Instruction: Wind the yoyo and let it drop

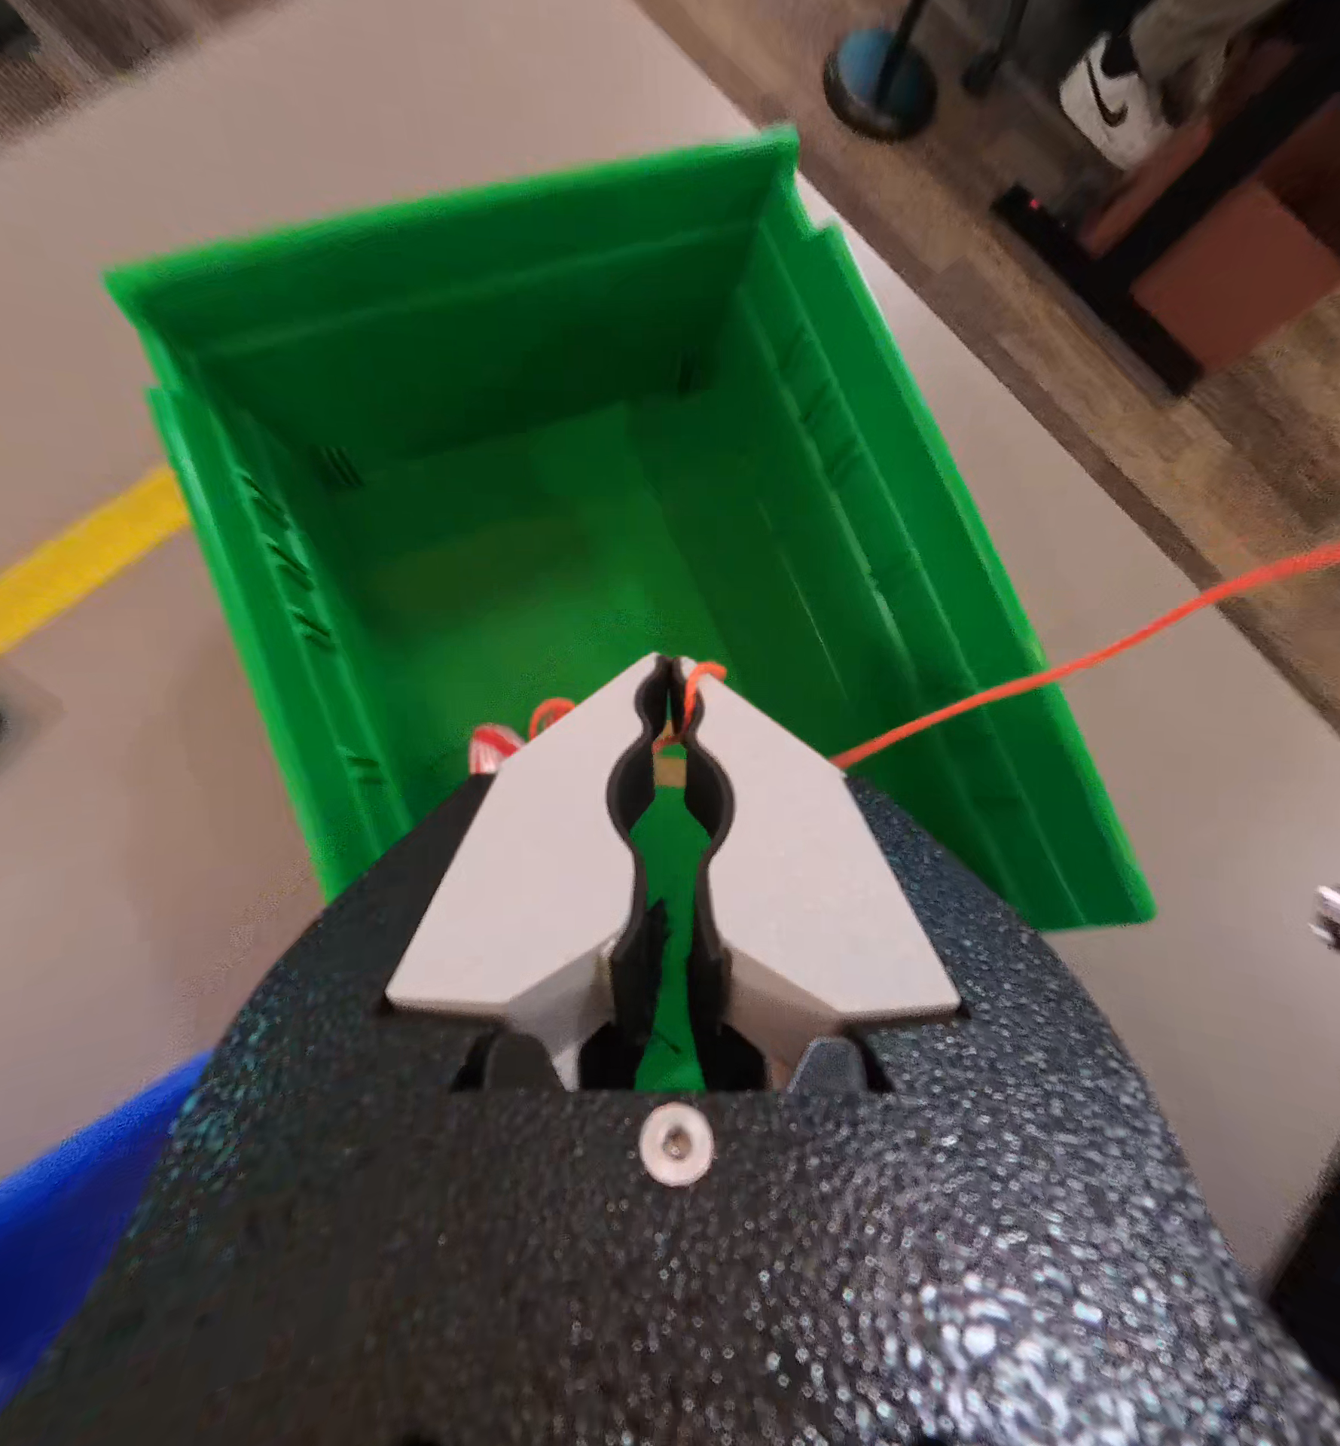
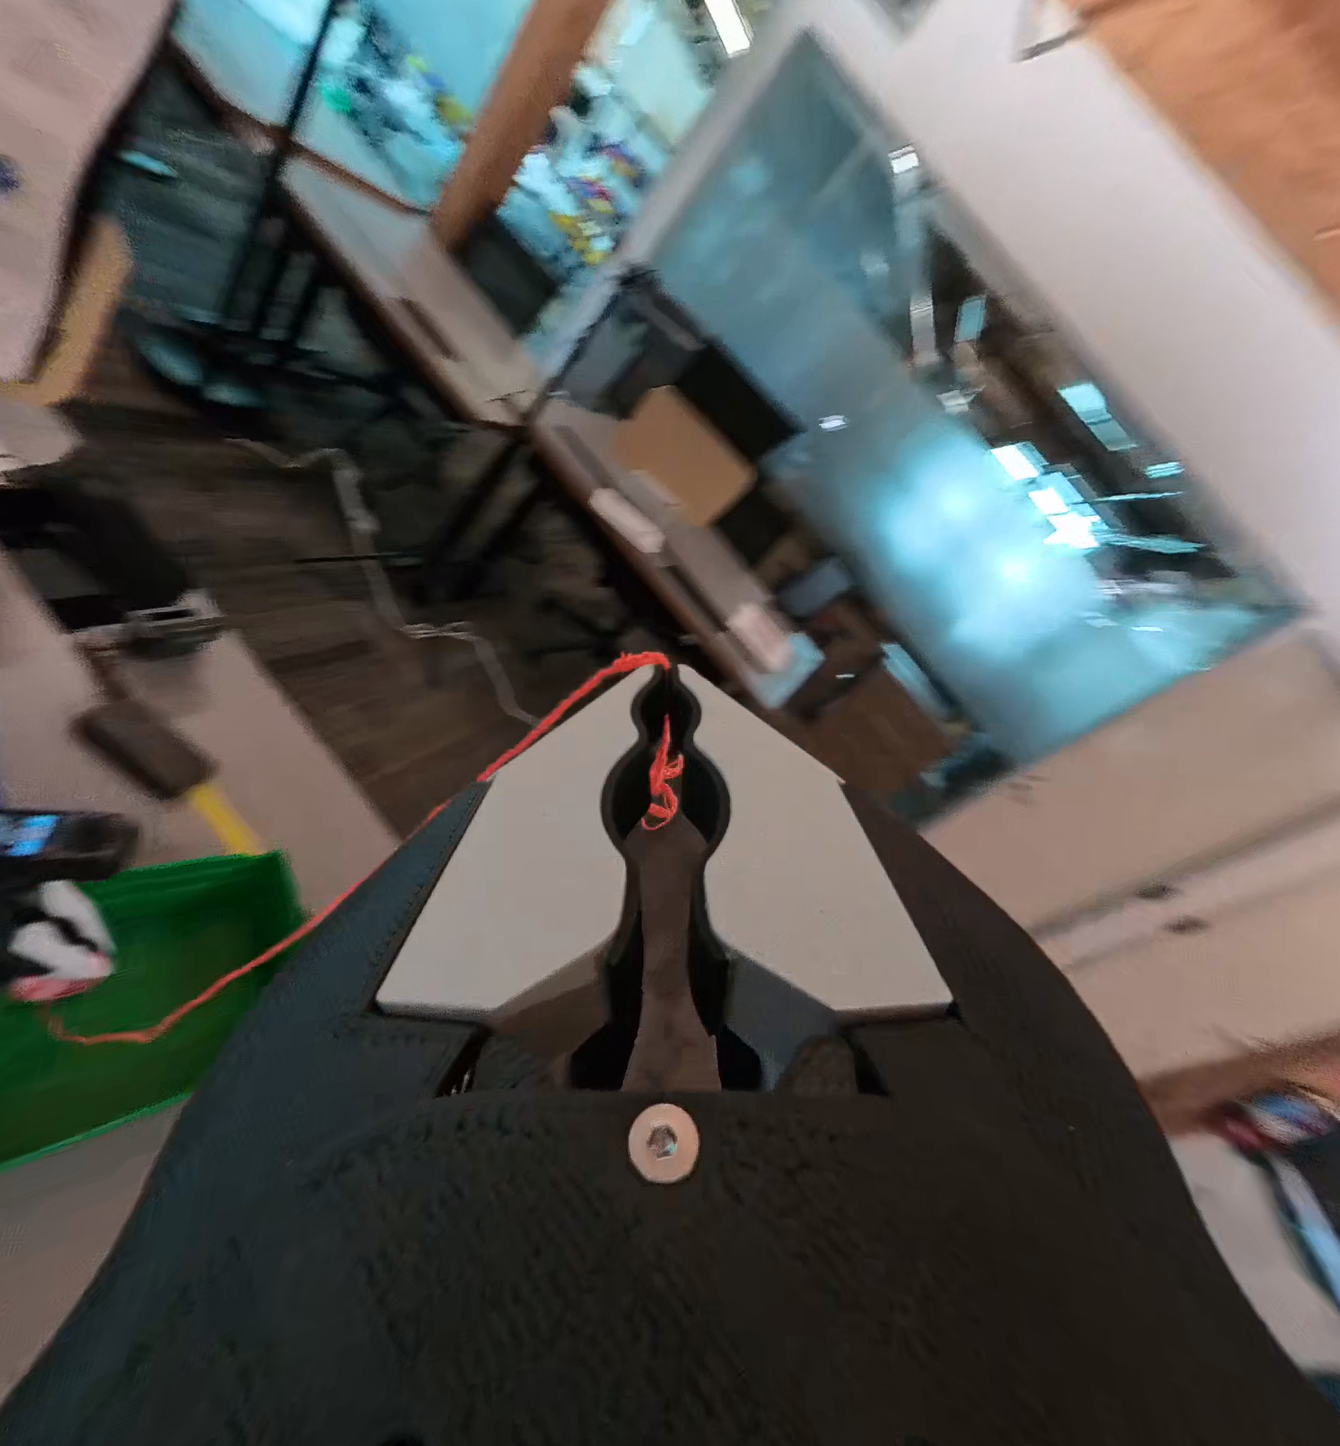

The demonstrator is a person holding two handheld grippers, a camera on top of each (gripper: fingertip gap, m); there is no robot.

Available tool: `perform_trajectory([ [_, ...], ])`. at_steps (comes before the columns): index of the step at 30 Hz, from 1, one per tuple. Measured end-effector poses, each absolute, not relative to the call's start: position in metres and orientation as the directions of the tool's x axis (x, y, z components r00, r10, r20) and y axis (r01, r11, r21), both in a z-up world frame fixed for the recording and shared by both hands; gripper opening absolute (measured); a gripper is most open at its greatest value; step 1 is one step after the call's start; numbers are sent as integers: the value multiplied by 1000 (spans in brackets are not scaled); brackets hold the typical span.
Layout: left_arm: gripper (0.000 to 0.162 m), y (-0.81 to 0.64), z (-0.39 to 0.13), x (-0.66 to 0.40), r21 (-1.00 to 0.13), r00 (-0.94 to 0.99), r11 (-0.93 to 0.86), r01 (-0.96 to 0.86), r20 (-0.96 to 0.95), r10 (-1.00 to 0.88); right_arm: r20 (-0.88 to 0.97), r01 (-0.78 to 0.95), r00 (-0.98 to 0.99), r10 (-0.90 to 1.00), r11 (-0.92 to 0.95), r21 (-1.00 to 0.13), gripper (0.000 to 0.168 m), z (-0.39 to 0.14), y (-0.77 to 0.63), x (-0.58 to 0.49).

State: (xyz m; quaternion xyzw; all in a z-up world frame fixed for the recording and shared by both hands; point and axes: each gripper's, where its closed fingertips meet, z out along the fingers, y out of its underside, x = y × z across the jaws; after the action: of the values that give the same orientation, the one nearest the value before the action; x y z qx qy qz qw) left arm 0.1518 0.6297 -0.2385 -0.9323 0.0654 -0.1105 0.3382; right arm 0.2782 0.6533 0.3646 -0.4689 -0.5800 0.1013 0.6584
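Left tongs (image 1: 670,665), grey wedge-shaped fingers in a speckled black body, are clamped on a thin orange twisted string (image 1: 1042,673) above a green ribbed plastic bin (image 1: 447,235) on the beige table (image 1: 64,861). A red-white striped yoyo (image 1: 492,747) is mostly hidden behind them. Right tongs (image 2: 666,667) are pinched on the string's knotted end; surroundings are blurred.

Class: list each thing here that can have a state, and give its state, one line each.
Left gripper: shut on the string.
Right gripper: shut on the string's knotted end.
Orange string: stretched between the two grippers.
Green bin: open-topped, upright on the table, empty as far as visible.
Yoyo: mostly hidden under the left fingers.
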Motion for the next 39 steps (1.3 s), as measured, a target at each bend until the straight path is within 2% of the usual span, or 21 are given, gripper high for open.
perform_trajectory([
  [2, 0, 618, -242, 156, -596, 957, -803, 12, 239, -164, 614, 425, 211, 761, 494, -758, 0, 297, 670, 227],
  [3, 16, 612, -242, 154, -591, 959, -806, 36, 248, -139, 593, 444, 174, 786, 475, -760, 0, 263, 680, 205],
  [4, 48, 604, -241, 157, -579, 951, -814, 45, 275, -142, 574, 468, 146, 806, 455, -758, 0, 228, 688, 185],
  [7, 69, 573, -238, 160, -540, 940, -838, 82, 322, -115, 583, 536, 147, 799, 431, -726, 0, 142, 719, 143],
  [11, 89, 534, -226, 158, -552, 948, -828, 96, 304, -92, 779, 603, 86, 621, 590, -537, 0, 68, 731, 120],
  [13, 101, 514, -216, 157, -562, 951, -820, 108, 299, -79, 755, 632, -44, 655, 603, -486, 0, 15, 720, 112],
  [15, 106, 496, -199, 156, -605, 954, -786, 128, 291, -68, 572, 716, -208, 794, 521, -464, 0, -54, 702, 117],
  [17, 108, 477, -188, 160, -642, 949, -748, 169, 310, -52, 340, 789, -254, 905, 397, -469, 4, -102, 682, 125],
  [21, 109, 440, -179, 166, -669, 930, -695, 262, 368, -3, 62, 878, -276, 959, 278, -389, 81, -150, 657, 146],
  [23, 109, 422, -181, 166, -672, 917, -670, 315, 398, 32, 89, 893, -301, 949, 314, -324, 102, -161, 663, 156],
  [25, 106, 411, -183, 165, -681, 897, -628, 376, 439, 62, 404, 839, -415, 815, 514, -175, 108, -161, 699, 160],
  [26, 102, 407, -184, 166, -678, 877, -604, 418, 475, 74, 461, 787, -494, 737, 605, -124, 109, -161, 699, 162],
  [27, 101, 403, -185, 167, -671, 853, -580, 462, 514, 85, 370, 743, -571, 733, 653, -147, 114, -169, 676, 170],
  [28, 99, 398, -187, 169, -662, 829, -555, 504, 552, 94, 250, 738, -596, 763, 643, -204, 112, -173, 653, 179],
  [31, 95, 395, -183, 172, -655, 778, -478, 585, 620, 101, 268, 744, -564, 781, 621, -247, 107, -172, 657, 179],
  [33, 90, 402, -172, 174, -679, 770, -426, 598, 634, 72, 186, 728, -505, 843, 532, -432, 110, -158, 634, 170],
  [34, 87, 409, -162, 177, -709, 782, -396, 584, 622, 39, 195, 666, -491, 849, 510, -544, 109, -144, 623, 162],
  [36, 81, 432, -142, 182, -788, 839, -368, 494, 543, -38, 270, 549, -466, 843, 515, -659, 104, -122, 613, 155],
  [37, 74, 447, -134, 184, -833, 877, -364, 417, 474, -80, 276, 522, -468, 839, 515, -679, 104, -119, 607, 156],
  [38, 52, 464, -129, 185, -868, 915, -371, 329, 390, -100, 253, 515, -486, 837, 508, -690, 104, -119, 599, 159],
  [39, 43, 480, -129, 183, -892, 953, -397, 218, 282, -109, 233, 515, -496, 837, 499, -697, 105, -119, 593, 161],
])
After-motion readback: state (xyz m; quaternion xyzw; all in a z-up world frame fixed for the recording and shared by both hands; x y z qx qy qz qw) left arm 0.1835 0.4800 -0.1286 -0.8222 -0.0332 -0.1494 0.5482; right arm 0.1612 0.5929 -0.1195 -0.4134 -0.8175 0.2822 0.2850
